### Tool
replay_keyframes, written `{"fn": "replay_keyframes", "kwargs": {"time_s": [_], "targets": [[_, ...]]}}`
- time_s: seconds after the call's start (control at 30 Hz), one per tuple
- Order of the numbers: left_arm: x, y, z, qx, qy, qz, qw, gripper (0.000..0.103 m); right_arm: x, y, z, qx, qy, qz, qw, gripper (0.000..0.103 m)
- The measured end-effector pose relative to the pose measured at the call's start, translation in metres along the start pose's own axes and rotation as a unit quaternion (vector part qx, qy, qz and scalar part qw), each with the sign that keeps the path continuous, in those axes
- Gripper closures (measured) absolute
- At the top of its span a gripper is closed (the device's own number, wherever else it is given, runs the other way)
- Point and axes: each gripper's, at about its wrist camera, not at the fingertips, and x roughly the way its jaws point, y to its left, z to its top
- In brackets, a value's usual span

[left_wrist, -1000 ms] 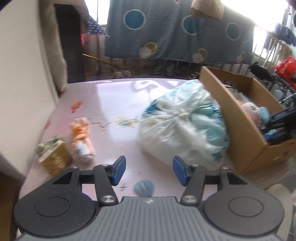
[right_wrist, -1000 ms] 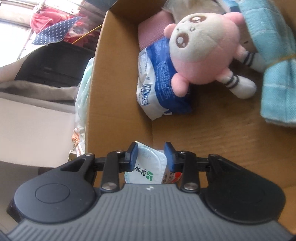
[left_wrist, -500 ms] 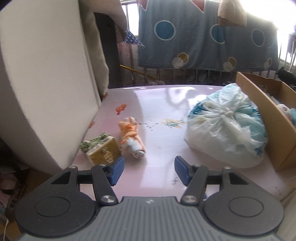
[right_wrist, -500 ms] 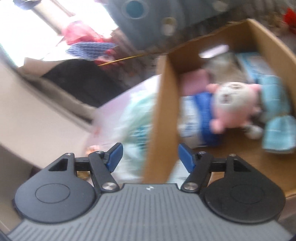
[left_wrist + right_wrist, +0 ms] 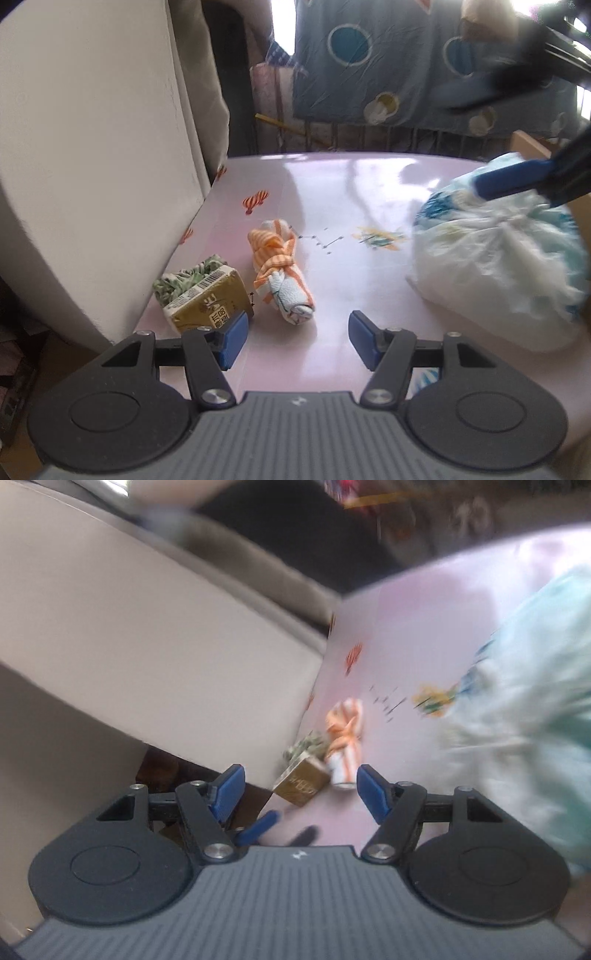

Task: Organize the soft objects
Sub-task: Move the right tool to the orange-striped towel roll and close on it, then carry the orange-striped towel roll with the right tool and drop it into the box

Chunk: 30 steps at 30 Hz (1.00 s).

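Observation:
An orange-and-white rolled cloth (image 5: pixel 282 275) lies on the pink table (image 5: pixel 332 206), with a gold tissue pack (image 5: pixel 207 299) to its left. My left gripper (image 5: pixel 295 341) is open and empty, just short of the cloth. A tied white-and-blue plastic bag (image 5: pixel 506 258) sits at the right. My right gripper (image 5: pixel 299 792) is open and empty, high over the table's left part; its blue finger (image 5: pixel 517 177) crosses above the bag in the left wrist view. The cloth (image 5: pixel 345 734), the pack (image 5: pixel 301 784) and the bag (image 5: pixel 524 686) show blurred in the right wrist view.
A large cream cushion (image 5: pixel 92 166) leans along the table's left edge. A corner of the cardboard box (image 5: pixel 524 142) shows at the far right. A blue circle-patterned curtain (image 5: pixel 406 62) hangs behind the table.
My right gripper let go of the white packet in the box, opened, and swung left out over the table. My left gripper turned left and moved toward the rolled cloth.

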Motion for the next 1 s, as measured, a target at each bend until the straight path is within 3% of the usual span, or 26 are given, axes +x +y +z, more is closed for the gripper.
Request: {"fn": "replay_keyframes", "kwargs": {"time_s": [0.27, 0.5, 0.73, 1.0], "targets": [[0.059, -0.005, 0.005, -0.002, 0.034, 0.023, 0.9992, 0.042, 0.133, -0.036, 0.033, 0.022, 0.078, -0.043, 0.996, 0.044], [0.084, 0.002, 0.009, -0.011, 0.058, 0.03, 0.9978, 0.065, 0.185, -0.061, 0.041, 0.036, 0.098, -0.047, 0.993, 0.046], [0.078, 0.004, 0.007, -0.025, 0.052, 0.034, 0.9978, 0.073, 0.199, -0.06, 0.032, 0.039, 0.114, -0.038, 0.992, 0.064], [0.033, -0.005, 0.0, -0.008, 0.024, 0.028, 0.9993, 0.075, 0.166, -0.053, 0.014, 0.063, 0.105, -0.008, 0.992, 0.067]]}}
